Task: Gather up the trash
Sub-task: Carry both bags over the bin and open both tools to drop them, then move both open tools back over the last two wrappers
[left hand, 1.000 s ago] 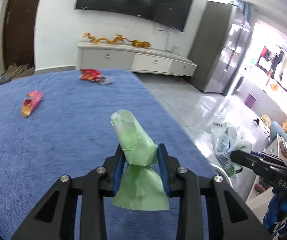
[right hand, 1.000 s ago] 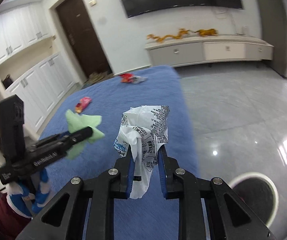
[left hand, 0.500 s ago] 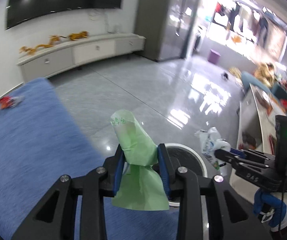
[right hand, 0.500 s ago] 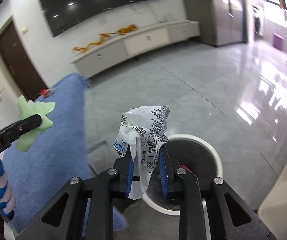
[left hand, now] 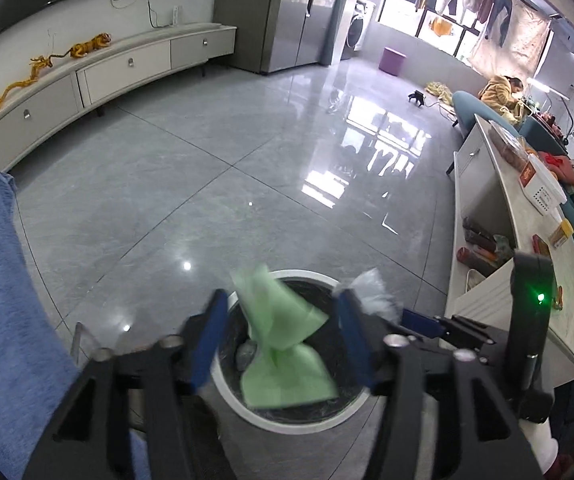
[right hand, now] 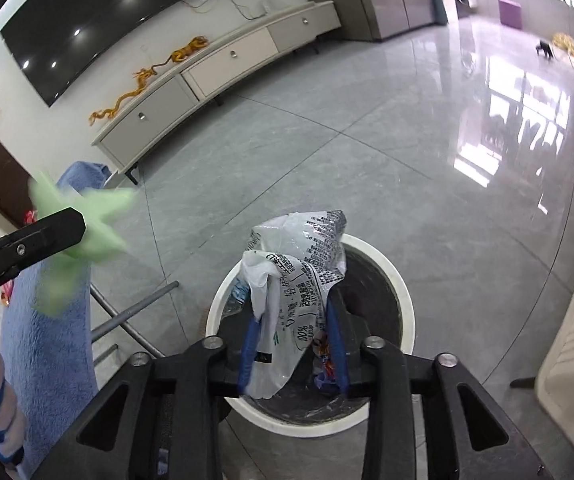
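Observation:
A round white-rimmed trash bin (left hand: pixel 343 410) with a dark liner stands on the floor below both grippers; it also shows in the right wrist view (right hand: pixel 401 292). My left gripper (left hand: pixel 283 336) is open over the bin. The green wrapper (left hand: pixel 283 344) hangs loose and blurred between its spread jaws. My right gripper (right hand: pixel 293 340) has its jaws parted around a crumpled white printed plastic bag (right hand: pixel 295 276), which sits between them above the bin. The green wrapper (right hand: pixel 83 224) also shows at the left in the right wrist view.
The blue-covered table edge (left hand: pixel 3 320) lies at the left, with metal legs (right hand: pixel 135 312) beside the bin. A white counter (left hand: pixel 503 240) with clutter stands at the right. A long TV cabinet (left hand: pixel 99 76) lines the far wall. Glossy grey floor tiles (left hand: pixel 247 160) lie beyond.
Both grippers swung from over the blue table to above the bin. The left jaws opened and the green wrapper came loose. The right jaws widened around the white bag.

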A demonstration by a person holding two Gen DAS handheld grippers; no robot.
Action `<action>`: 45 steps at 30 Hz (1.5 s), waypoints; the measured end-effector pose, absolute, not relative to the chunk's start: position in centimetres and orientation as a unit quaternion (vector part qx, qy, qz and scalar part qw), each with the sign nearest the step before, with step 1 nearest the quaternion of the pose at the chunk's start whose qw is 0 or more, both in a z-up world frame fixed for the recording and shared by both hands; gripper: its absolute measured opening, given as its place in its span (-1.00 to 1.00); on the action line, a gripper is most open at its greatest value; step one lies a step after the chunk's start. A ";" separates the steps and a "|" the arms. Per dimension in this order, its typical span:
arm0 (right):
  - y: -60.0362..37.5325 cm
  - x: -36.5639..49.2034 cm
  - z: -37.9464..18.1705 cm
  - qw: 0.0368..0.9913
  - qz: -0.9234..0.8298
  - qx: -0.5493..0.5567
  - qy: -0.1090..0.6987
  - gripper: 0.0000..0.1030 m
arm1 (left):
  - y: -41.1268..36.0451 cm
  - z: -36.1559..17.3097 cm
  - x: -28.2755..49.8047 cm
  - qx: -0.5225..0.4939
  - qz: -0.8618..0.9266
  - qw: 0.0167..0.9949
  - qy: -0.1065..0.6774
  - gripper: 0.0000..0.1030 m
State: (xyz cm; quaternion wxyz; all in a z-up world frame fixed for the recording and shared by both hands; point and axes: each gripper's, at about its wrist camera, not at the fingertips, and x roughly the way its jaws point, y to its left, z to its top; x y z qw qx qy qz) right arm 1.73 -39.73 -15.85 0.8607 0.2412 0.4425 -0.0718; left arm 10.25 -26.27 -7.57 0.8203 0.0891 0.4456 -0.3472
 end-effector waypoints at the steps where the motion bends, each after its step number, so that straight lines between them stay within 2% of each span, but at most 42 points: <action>1: -40.1 1.7 -16.3 0.859 -0.075 0.246 0.443 -0.17 | -26.6 -7.9 10.3 0.088 -0.349 0.819 0.447 0.20; 5: -40.8 1.5 -17.4 0.853 -0.078 0.257 0.447 -0.07 | -27.3 -8.6 10.4 0.091 -0.349 0.814 0.455 0.20; 15: -41.5 0.8 -17.2 0.854 -0.099 0.260 0.439 -0.03 | -26.6 -8.1 9.6 0.105 -0.313 0.837 0.435 0.22; 18: -41.5 0.5 -16.5 0.857 -0.106 0.261 0.432 0.07 | -25.8 -7.6 9.1 0.108 -0.297 0.849 0.424 0.38; 22: -41.3 -0.1 -15.4 0.861 -0.113 0.259 0.423 0.11 | -24.4 -7.0 8.7 0.105 -0.282 0.859 0.415 0.44; 26: -41.2 -0.7 -14.2 0.865 -0.125 0.249 0.416 0.39 | -22.8 -6.3 8.1 0.098 -0.268 0.868 0.407 0.47; 31: -40.5 -1.1 -12.0 0.875 -0.146 0.223 0.405 0.64 | -19.8 -5.0 7.3 0.088 -0.241 0.886 0.386 0.47; 38: -38.2 -1.2 -8.5 0.891 -0.161 0.184 0.383 0.81 | -15.0 -3.3 6.6 0.058 -0.195 0.907 0.369 0.50; 45: -36.2 -1.3 -5.7 0.903 -0.164 0.156 0.366 0.85 | -10.3 -1.7 5.7 0.031 -0.146 0.928 0.342 0.62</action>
